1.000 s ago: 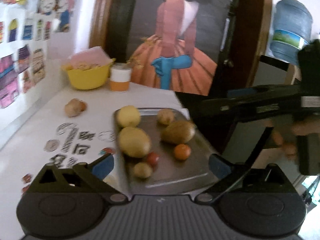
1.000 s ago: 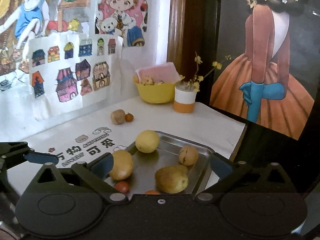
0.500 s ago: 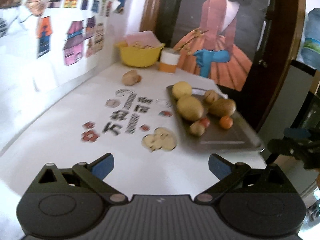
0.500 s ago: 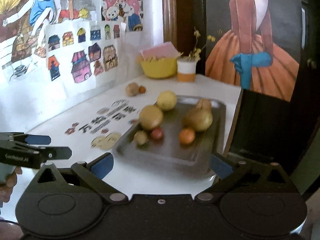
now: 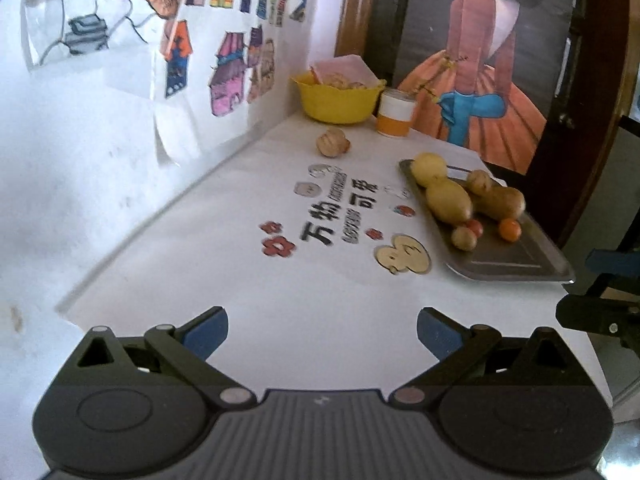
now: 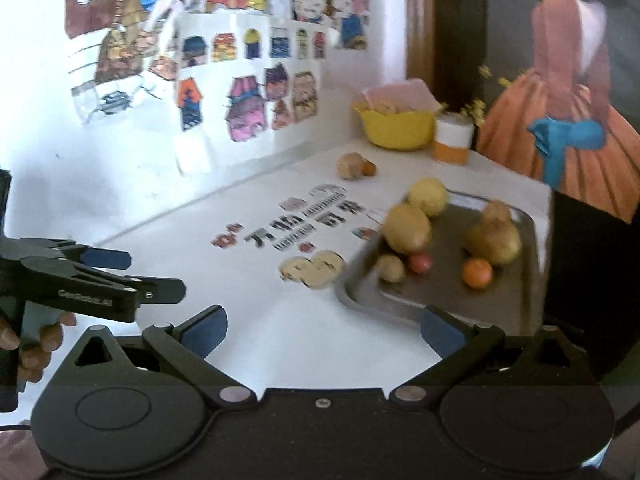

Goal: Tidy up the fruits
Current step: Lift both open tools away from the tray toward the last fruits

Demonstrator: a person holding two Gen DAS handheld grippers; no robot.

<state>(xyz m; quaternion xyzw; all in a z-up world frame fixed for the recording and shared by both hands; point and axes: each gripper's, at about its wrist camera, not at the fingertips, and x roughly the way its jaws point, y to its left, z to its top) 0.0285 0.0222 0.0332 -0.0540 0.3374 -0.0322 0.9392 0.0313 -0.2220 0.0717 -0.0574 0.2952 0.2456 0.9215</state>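
Tray [image 5: 516,258]: 1, metal, right side of the tabletop [image 5: 280,312], near its front edge.
Fruit on tray: 7, namely 4 yellow-brown (2 big, 2 smaller), 1 small tan, 1 red [image 6: 419,262], 1 orange [image 6: 477,273].
Fruit off tray: 2, a tan one [image 5: 331,142] w/ a small orange one [image 6: 369,168] touching it, by the yellow bowl [image 5: 338,98].
Cup [image 5: 395,112]: 1, white/orange, beside bowl.
Your left claw [image 5: 322,330]: wide open, empty, over bare tabletop.
Your right claw [image 6: 322,330]: wide open, empty, just short of tray's near edge.
R view only: your hand [image 6: 34,344] on the left tool; small orange fruit seen clearly.
L view only: right tool's tips at far right edge.
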